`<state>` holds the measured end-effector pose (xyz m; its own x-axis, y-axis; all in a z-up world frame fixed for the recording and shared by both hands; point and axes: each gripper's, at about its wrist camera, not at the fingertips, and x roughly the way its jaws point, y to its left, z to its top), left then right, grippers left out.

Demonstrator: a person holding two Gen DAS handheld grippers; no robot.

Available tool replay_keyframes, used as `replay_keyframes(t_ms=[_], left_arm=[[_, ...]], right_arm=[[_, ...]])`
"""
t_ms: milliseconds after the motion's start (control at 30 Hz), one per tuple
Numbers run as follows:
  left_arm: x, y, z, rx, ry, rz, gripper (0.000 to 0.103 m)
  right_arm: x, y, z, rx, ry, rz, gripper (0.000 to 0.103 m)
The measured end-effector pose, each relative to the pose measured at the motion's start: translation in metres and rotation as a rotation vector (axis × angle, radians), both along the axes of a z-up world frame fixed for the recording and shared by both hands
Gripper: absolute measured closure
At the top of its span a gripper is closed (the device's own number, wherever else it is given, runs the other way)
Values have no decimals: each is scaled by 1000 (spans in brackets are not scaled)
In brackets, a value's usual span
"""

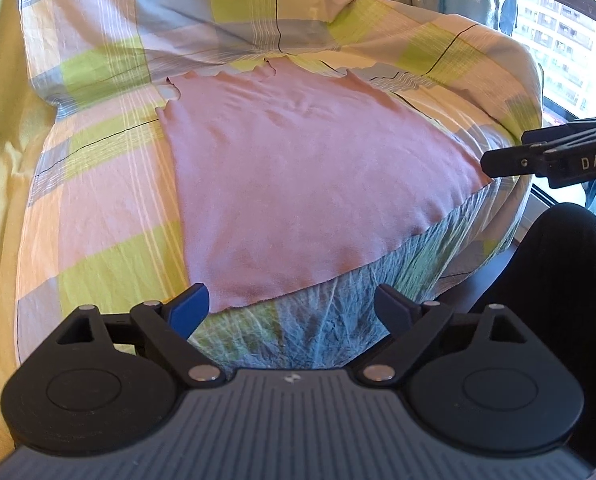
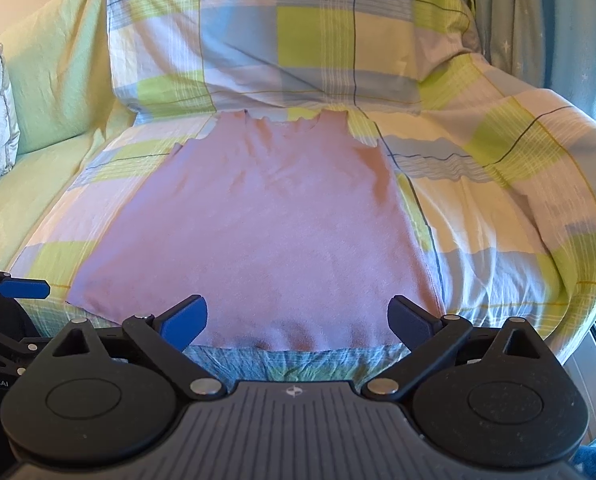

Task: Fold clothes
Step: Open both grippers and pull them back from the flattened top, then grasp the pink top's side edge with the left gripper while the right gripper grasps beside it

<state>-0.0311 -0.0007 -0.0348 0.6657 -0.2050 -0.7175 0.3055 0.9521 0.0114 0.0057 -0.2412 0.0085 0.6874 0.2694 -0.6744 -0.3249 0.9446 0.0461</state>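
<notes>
Blue pads tip both pairs of tongs, and both stand wide with nothing pinched. At the bottom of the left wrist view the left gripper [image 1: 292, 308] spreads its fingers over the near hem of the pink sleeveless top [image 1: 298, 168], the left pad over the garment's corner, the right one over wrinkled blue-green fabric [image 1: 317, 320] below the hem. In the right wrist view the right gripper [image 2: 298, 318] also gapes, both pads over the lower edge of the same top. That top lies flat, straps toward the upper middle of the frame, on a checked quilt [image 2: 477, 208] of green, blue and white squares. A plaid pillow [image 2: 290, 32] rises behind it. Pale green sheeting [image 2: 54, 92] fills the left side, and a window [image 1: 569, 40] shows at the upper right of the left view.
</notes>
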Motion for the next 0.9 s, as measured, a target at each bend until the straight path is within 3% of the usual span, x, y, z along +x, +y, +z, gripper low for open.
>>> replay_keyframes(t_ms=[300,433,600,733,900], left_arm=[[-2,1,1,5,-2,15,7],[-7,-4,1,73,-37,-84,12],[-16,-29,-14,406,-109,-340,53],[-18,-45,-40,645,-186,-464,55],[-8,-53,-67,774,-185,-556,54]], right_arm=[[-4,-5,-3,32,10,-7,2],[-5,-7,-5,36,14,-11,3],[-8,-9,-6,25,3,3,2],[-9,-7,-9,10,-2,18,3],[-11,-1,-12,2,-4,49,3]])
